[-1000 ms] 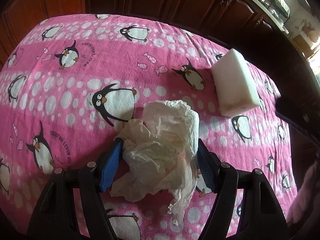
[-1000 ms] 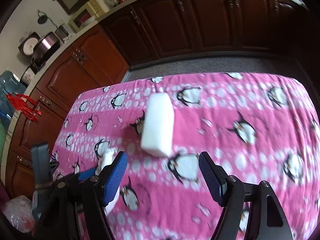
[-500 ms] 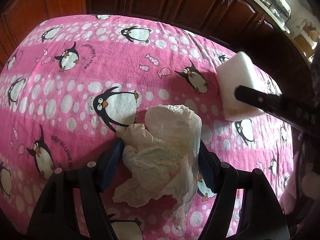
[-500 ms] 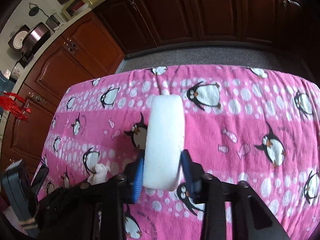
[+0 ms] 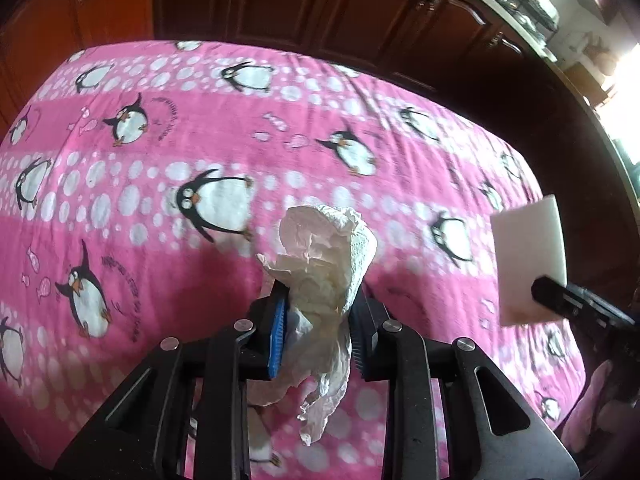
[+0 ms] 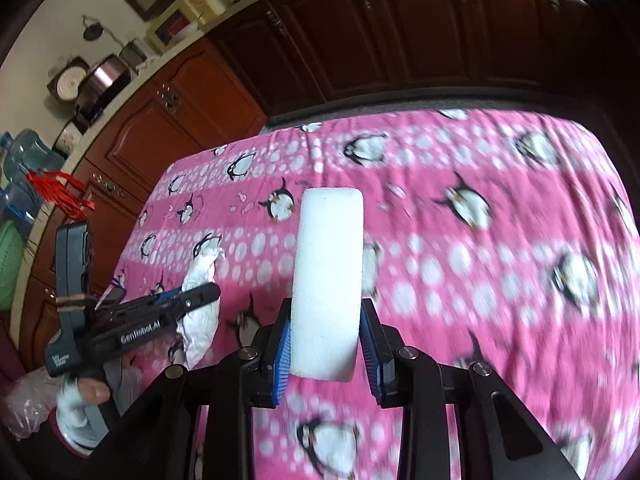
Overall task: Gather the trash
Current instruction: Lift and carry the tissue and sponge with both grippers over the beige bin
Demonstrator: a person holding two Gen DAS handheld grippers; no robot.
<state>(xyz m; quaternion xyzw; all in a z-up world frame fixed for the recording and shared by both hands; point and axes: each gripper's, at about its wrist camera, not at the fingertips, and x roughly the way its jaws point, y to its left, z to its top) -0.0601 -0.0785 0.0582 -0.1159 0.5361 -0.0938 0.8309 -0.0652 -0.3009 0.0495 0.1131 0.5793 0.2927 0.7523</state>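
Note:
A crumpled white paper tissue (image 5: 328,248) sticks up between the blue pads of my left gripper (image 5: 318,300). Its jaws are closing and pinch the tissue, whose loose tail hangs below. The tissue (image 6: 202,272) and left gripper (image 6: 196,296) also show at the left of the right wrist view, held by a hand. A white foam sponge block (image 6: 330,264) stands upright in my right gripper (image 6: 326,320), both pads pressed on its sides. In the left wrist view the sponge (image 5: 528,256) hangs at the right edge above the pink penguin tablecloth (image 5: 160,152).
Dark wooden cabinets (image 6: 400,40) run behind the table. A clear plastic bag (image 6: 24,400) sits low at the left, below the table edge. Water bottles (image 6: 24,160) and a green basket (image 6: 8,264) stand at the far left.
My left jaws closed from wide apart onto the tissue. My right gripper closed on the sponge, lifted it off the cloth and carried it toward the right edge of the left wrist view.

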